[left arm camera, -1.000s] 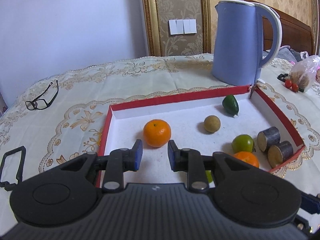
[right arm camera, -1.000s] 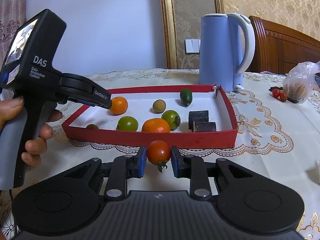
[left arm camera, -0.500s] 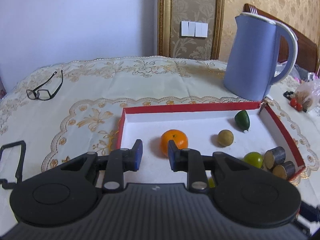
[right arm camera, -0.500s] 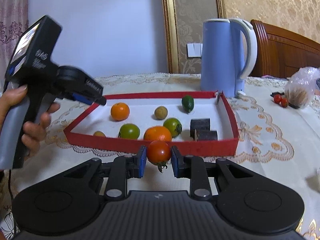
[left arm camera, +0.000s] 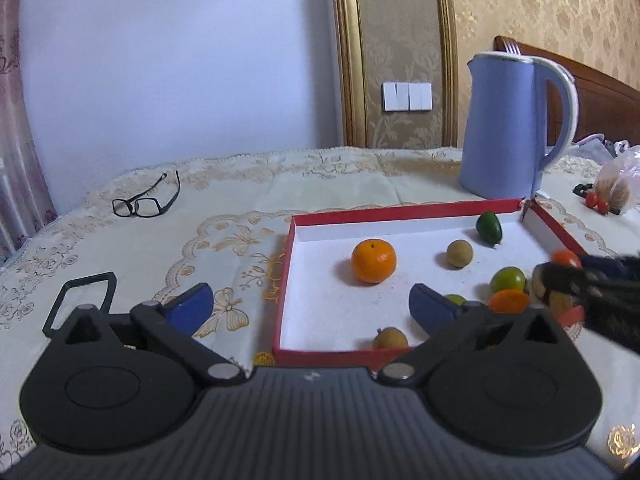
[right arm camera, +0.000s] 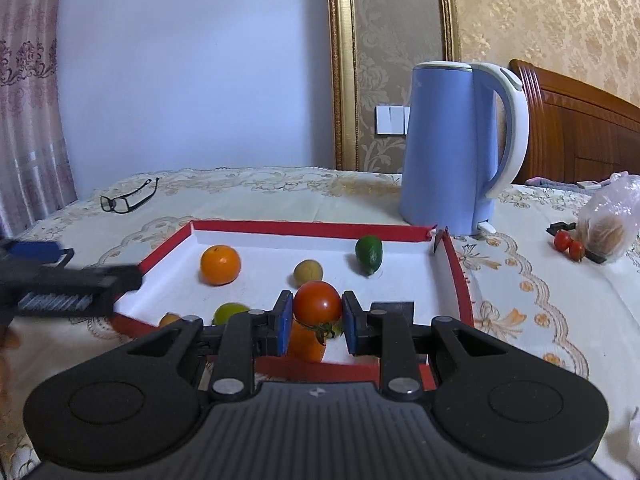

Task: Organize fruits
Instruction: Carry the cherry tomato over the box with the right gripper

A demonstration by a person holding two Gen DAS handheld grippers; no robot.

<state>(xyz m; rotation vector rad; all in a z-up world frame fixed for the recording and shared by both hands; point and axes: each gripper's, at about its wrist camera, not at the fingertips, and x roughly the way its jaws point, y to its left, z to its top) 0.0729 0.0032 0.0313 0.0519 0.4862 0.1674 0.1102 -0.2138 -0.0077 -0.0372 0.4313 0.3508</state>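
A red tray with a white floor holds an orange mandarin, a brown longan, a dark green fruit, a green tomato, an orange tomato and dark cylinders. My right gripper is shut on a red tomato, held just above the tray's front wall. My left gripper hovers by the tray's near left corner. Its jaws are opening wide, with nothing held between them.
A blue kettle stands right behind the tray's far right corner. Black glasses lie at the far left on the lace tablecloth. A plastic bag and small red tomatoes sit at the right.
My left gripper has gone from shut to wide open and drawn back to the left of the tray. My right gripper carried the red tomato forward over the tray's front wall.
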